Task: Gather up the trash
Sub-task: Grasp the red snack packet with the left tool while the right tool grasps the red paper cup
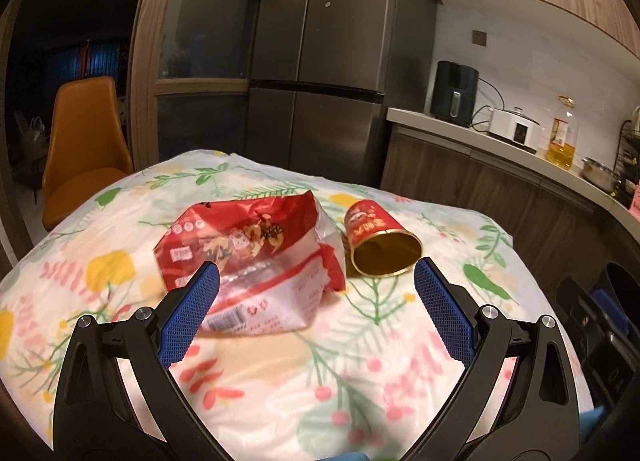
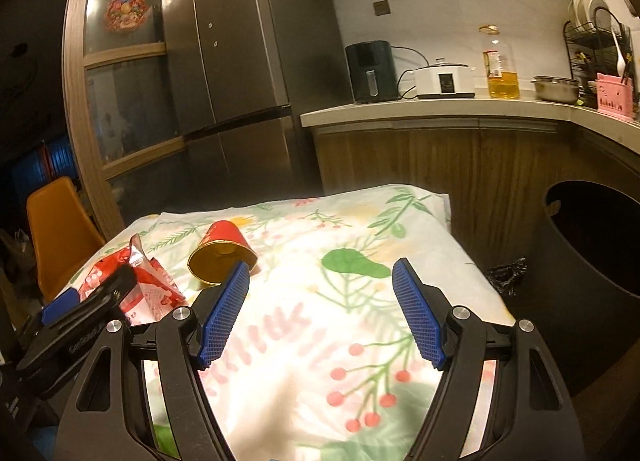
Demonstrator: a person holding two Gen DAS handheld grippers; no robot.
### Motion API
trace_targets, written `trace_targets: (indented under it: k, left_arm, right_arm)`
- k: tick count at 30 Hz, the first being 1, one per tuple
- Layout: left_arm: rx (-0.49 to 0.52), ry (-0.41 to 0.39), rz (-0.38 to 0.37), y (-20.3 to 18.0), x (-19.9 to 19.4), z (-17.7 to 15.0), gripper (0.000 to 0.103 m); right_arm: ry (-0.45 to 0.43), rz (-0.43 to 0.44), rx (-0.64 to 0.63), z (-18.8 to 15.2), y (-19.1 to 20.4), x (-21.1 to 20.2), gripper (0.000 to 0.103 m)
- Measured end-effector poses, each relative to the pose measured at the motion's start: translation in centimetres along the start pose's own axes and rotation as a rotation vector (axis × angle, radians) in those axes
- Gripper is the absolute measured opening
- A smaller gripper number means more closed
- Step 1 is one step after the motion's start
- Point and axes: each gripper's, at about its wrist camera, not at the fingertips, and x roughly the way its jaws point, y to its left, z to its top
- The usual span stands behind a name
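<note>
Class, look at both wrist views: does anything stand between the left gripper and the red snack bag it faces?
Nothing visible does. The left gripper is open, and the red snack bag lies right before it on the floral tablecloth; the tipped red cup lies beside the bag.

snack bag (image 1: 248,257) red-white | cup (image 1: 378,239) red, gold inside | tablecloth (image 1: 400,341) floral | chair (image 1: 84,141) orange

A crumpled red-and-white snack bag (image 1: 256,261) lies on the floral table; just beside it, a red paper cup (image 1: 378,239) on its side, gold inside showing
</note>
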Motion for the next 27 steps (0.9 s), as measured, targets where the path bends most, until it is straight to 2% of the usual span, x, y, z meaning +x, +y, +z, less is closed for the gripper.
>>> trace_targets:
  k: [4, 8, 11, 15, 16, 18, 21, 27]
  left_arm:
    - [0.005, 0.014, 0.015, -0.3, 2.1, 0.7, 0.091]
    - [0.013, 0.047, 0.031, -0.7, 4.0, 0.9, 0.079]
    - [0.021, 0.09, 0.051, -0.6, 5.6, 0.8, 0.065]
    - [-0.011, 0.138, 0.036, 0.3, 6.8, 0.5, 0.042]
    - [-0.016, 0.145, 0.028, 0.5, 6.9, 0.4, 0.039]
    - [-0.028, 0.152, 0.014, 0.7, 7.0, 0.2, 0.024]
    - [-0.039, 0.148, 0.002, 1.2, 6.8, -0.1, 0.011]
    - [-0.069, 0.137, -0.018, 2.1, 6.2, -0.2, 0.005]
  right_arm:
    - [0.005, -0.003, -0.015, 0.3, 0.2, 1.3, 0.073]
    - [0.014, 0.002, -0.028, 0.6, 0.7, 2.9, 0.072]
    - [0.03, 0.012, -0.051, 0.6, 1.4, 4.4, 0.072]
    - [0.053, 0.027, -0.089, 0.3, 2.7, 6.1, 0.069]
    - [0.062, 0.036, -0.097, 0.3, 3.1, 6.6, 0.068]
    - [0.079, 0.055, -0.108, 0.2, 3.7, 7.5, 0.068]
    - [0.102, 0.07, -0.129, 0.2, 4.7, 8.8, 0.066]
    - [0.145, 0.079, -0.156, 0.2, 5.9, 10.9, 0.064]
